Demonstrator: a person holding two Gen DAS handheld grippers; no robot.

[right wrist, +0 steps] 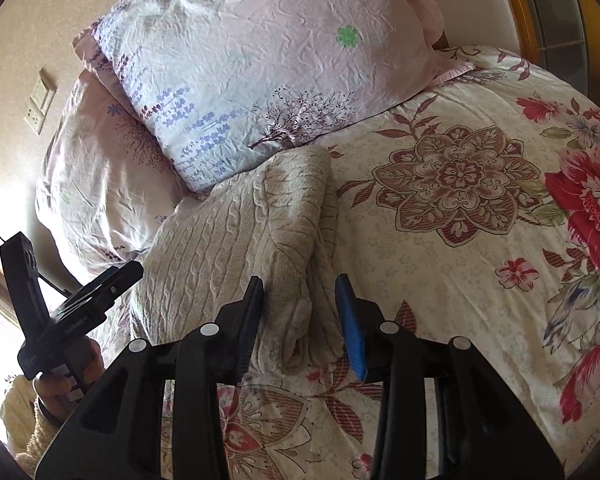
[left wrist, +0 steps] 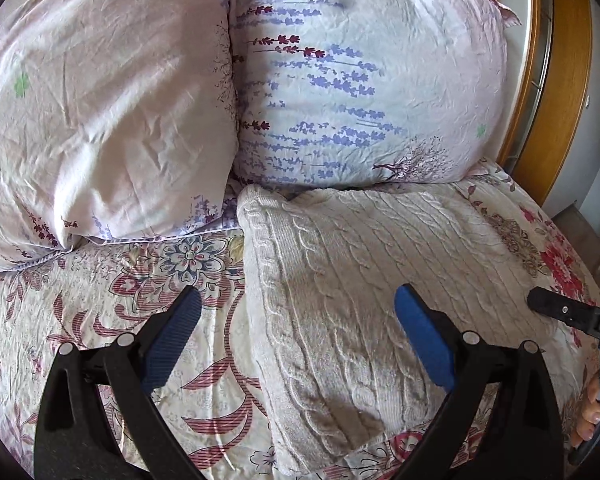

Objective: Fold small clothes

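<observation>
On the flowered bedspread (left wrist: 100, 312), as the left wrist camera shows it, lies the cream cable-knit sweater (left wrist: 360, 292), already folded into a thick rectangle. Its far edge touches the lavender-printed pillow (left wrist: 360, 80), and its long axis runs from this pillow down toward the camera, slightly slanted. The left gripper (left wrist: 296, 336) hangs above it with the jaws spread wide and nothing between them. One blue pad is over the bare bedspread and the other over the knit, so the left long edge of the sweater passes between them. The black tip of the right gripper (left wrist: 560, 312) enters from the right side, near the opposite edge.

From the right wrist camera, the same sweater (right wrist: 236, 240) lies ahead and a little to the left, stretching away toward the pillow (right wrist: 260, 80). The right gripper (right wrist: 300, 320) is partly open and holds nothing. Its jaws stand on both sides of the near right corner, where the folded layers show as a thick roll. I cannot tell if the pads touch the cloth. The left gripper (right wrist: 80, 292) is seen at the left, above the far long edge.

I judge that the right gripper is nearer for the next grasp, since this corner already sits between its jaws.
</observation>
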